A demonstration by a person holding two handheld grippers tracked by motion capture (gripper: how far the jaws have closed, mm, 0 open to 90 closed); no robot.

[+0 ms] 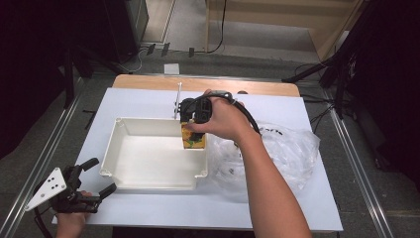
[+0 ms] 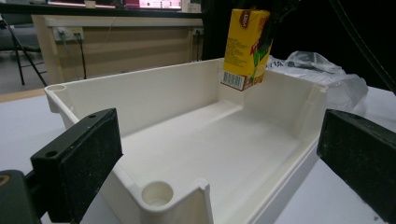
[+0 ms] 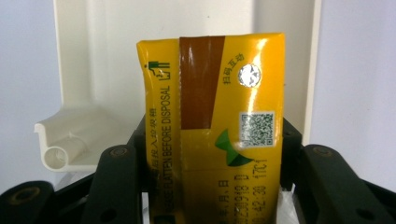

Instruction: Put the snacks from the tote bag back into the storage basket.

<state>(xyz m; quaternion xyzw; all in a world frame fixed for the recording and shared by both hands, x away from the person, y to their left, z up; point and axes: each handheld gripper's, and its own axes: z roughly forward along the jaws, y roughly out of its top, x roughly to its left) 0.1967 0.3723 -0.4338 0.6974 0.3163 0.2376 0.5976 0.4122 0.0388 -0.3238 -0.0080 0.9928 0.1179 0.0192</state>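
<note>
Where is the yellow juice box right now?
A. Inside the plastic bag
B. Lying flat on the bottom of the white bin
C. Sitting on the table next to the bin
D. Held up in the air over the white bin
D: the right gripper is shut on the juice box, which hangs above the floor of the white bin without touching it.

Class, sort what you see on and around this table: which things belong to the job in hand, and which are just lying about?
In the job:
- yellow drink carton, clamped in the right tongs
- white tray, over which the carton hangs
- left tongs, open beside the tray

Lying about:
- clear plastic bag on the table
- cables on the floor beyond
</note>
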